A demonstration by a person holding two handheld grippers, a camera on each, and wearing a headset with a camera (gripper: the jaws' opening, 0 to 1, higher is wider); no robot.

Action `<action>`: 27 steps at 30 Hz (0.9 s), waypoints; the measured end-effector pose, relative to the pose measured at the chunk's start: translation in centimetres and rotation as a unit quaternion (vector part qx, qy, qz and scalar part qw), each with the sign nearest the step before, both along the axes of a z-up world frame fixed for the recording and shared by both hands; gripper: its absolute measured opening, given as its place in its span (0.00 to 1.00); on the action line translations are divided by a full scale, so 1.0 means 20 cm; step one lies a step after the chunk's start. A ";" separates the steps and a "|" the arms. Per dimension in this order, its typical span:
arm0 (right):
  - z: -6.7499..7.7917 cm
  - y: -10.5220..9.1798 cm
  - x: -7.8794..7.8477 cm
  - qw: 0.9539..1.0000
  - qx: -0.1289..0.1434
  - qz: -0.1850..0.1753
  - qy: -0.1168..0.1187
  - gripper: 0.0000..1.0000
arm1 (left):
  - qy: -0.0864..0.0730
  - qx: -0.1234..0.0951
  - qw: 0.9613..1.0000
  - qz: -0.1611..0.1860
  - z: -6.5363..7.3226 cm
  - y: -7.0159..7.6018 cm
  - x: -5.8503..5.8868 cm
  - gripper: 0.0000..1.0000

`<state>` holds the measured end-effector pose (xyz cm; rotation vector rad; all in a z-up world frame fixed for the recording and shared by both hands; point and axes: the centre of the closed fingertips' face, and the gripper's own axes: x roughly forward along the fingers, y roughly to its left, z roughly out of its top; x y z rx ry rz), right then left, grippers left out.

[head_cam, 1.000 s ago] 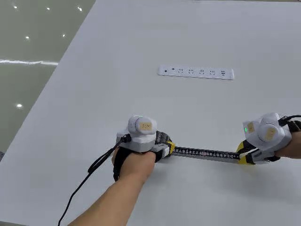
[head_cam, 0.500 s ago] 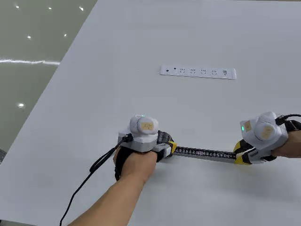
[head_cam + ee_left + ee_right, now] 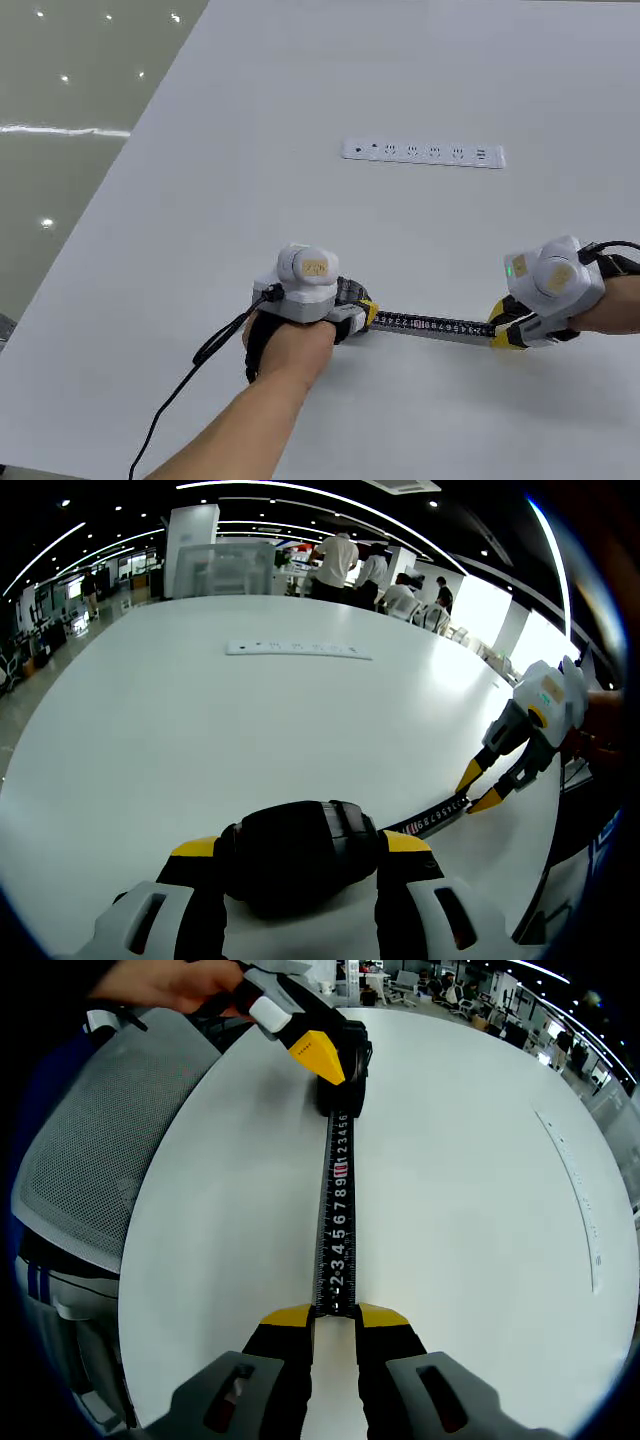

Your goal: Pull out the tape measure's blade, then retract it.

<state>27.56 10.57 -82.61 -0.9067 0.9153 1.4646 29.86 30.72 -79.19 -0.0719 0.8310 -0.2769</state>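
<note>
A black tape measure case (image 3: pixel 298 855) sits clamped between the yellow-tipped jaws of my left gripper (image 3: pixel 352 313), low on the white table (image 3: pixel 400 80). Its dark numbered blade (image 3: pixel 339 1220) runs straight out to my right gripper (image 3: pixel 334 1312), which is shut on the blade's end. In the head view the blade (image 3: pixel 432 325) spans the gap between the left gripper and the right gripper (image 3: pixel 503 333). From the left gripper view the right gripper (image 3: pixel 478 789) appears at the right, pinching the blade tip. The case (image 3: pixel 342 1070) shows at the far end in the right gripper view.
A white power strip (image 3: pixel 423 153) lies flat further back on the table. A black cable (image 3: pixel 200 355) trails from the left gripper toward the table's near edge. The table's left edge drops to a grey floor (image 3: pixel 60 110). People stand far behind in the left gripper view.
The right gripper has moved left toward the case with the blade end in it, so the exposed blade is shorter. The left gripper and case have stayed put.
</note>
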 end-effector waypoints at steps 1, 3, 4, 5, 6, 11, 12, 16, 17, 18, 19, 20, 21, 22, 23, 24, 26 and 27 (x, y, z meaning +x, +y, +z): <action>0.00 0.00 0.00 1.000 0.001 0.001 0.000 0.12 | 0.000 0.000 1.000 0.000 0.00 0.00 0.00 0.56; 0.00 0.01 0.00 1.000 0.001 0.001 0.000 0.12 | 0.000 -0.001 1.000 0.000 0.00 0.00 0.00 0.56; 0.00 0.02 0.00 1.000 0.002 0.002 0.000 0.12 | 0.000 -0.001 1.000 0.000 0.00 0.00 0.00 0.56; 0.00 0.02 0.00 1.000 0.002 0.002 0.000 0.12 | 0.000 -0.001 1.000 0.000 0.00 0.00 0.00 0.56; 0.00 0.03 0.00 1.000 0.003 0.002 0.000 0.12 | 0.000 -0.001 1.000 0.000 0.00 0.00 0.00 0.56; 0.00 0.05 0.00 1.000 0.005 0.002 0.000 0.12 | 0.000 -0.003 1.000 -0.001 0.00 0.00 0.00 0.56; 0.00 0.05 -0.01 1.000 0.006 0.001 0.000 0.12 | 0.000 -0.003 1.000 -0.001 0.00 0.00 0.00 0.56; -0.01 0.07 -0.01 1.000 0.007 0.003 0.000 0.12 | 0.001 -0.004 1.000 -0.001 0.00 0.00 0.00 0.56; -0.01 0.08 -0.01 1.000 0.007 0.003 0.000 0.12 | 0.001 -0.004 1.000 -0.002 0.00 0.00 0.00 0.56; 0.00 0.08 -0.01 1.000 0.008 0.004 -0.001 0.12 | 0.001 -0.004 1.000 -0.002 0.00 0.00 0.00 0.56; 0.00 0.09 -0.01 1.000 0.009 0.004 -0.001 0.12 | 0.000 -0.004 1.000 -0.002 0.00 0.00 0.00 0.56; 0.00 0.09 -0.01 1.000 0.010 0.004 0.000 0.12 | 0.000 -0.004 1.000 -0.002 0.00 0.00 0.00 0.56; 0.00 0.10 -0.01 1.000 0.010 0.004 0.000 0.12 | 0.000 -0.005 1.000 -0.002 0.00 0.00 0.00 0.56; 0.00 0.10 -0.01 1.000 0.011 0.004 0.000 0.12 | 0.000 -0.005 1.000 -0.002 0.00 0.00 0.00 0.56; 0.00 0.11 -0.01 1.000 0.011 0.004 0.000 0.12 | 0.000 -0.005 1.000 -0.002 0.00 0.00 0.00 0.56; 0.00 0.11 -0.01 1.000 0.012 0.003 0.001 0.12 | 0.001 -0.005 1.000 -0.002 0.00 0.00 0.00 0.56; 0.00 0.12 -0.01 1.000 0.014 0.003 0.001 0.12 | 0.001 -0.006 1.000 -0.002 0.00 0.00 0.00 0.56; 0.00 0.12 -0.01 1.000 0.015 0.003 0.002 0.12 | 0.001 -0.006 1.000 -0.002 0.00 0.00 0.00 0.56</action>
